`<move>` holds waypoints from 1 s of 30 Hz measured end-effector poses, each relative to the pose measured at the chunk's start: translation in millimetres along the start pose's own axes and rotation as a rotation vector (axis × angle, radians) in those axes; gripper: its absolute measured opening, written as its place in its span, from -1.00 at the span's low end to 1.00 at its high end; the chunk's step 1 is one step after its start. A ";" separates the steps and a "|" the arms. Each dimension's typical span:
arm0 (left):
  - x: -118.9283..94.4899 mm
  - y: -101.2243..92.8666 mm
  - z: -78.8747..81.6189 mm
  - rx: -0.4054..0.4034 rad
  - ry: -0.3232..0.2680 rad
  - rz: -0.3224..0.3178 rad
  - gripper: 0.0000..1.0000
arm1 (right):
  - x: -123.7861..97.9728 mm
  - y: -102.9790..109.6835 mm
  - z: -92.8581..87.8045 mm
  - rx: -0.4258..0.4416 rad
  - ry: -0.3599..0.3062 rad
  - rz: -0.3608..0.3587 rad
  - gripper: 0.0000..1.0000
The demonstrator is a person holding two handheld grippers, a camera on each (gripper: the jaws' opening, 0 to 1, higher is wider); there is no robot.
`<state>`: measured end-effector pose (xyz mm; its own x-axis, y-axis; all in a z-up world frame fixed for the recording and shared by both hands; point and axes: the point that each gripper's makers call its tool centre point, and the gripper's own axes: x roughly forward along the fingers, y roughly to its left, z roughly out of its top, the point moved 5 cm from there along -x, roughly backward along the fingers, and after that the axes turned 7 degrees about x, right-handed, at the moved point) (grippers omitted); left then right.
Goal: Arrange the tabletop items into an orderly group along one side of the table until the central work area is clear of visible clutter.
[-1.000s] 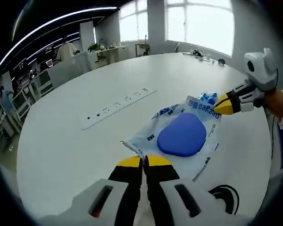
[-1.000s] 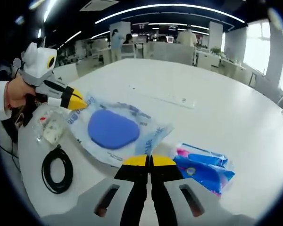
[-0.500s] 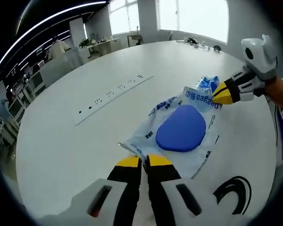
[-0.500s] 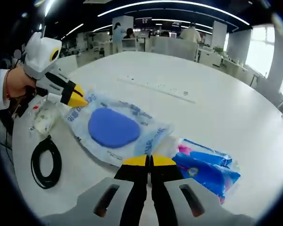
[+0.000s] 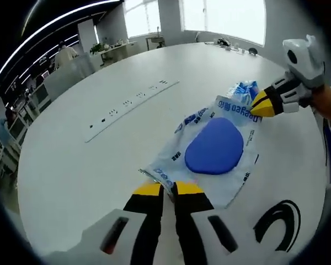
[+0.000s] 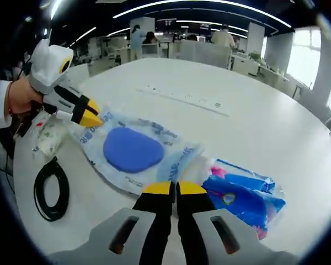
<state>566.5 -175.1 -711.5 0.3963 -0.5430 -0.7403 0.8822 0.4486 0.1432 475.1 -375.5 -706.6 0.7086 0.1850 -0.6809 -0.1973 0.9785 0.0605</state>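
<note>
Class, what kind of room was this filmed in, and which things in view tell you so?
Probably an open-plan office: a big white table with a built-in socket strip, desks with partitions behind, ceiling strip lights and large windows.

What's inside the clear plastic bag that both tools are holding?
Inside the clear plastic bag lies a flat blue rounded pad, plain through the film. Printed blue lettering runs along the bag's edges. Whatever is beneath the pad stays hidden. The left tool and right tool pinch opposite edges.

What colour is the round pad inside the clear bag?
Blue pad, clearest in the left gripper view.
</note>
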 end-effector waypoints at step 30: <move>-16.0 9.9 2.4 -0.077 -0.040 0.022 -0.59 | -10.7 6.5 11.7 -0.030 -0.032 -0.020 -0.75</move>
<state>569.5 -163.8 -696.6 0.4269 -0.5594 -0.7105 0.8513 0.5136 0.1071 474.2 -370.1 -690.3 0.7341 0.1689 -0.6577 -0.2028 0.9789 0.0251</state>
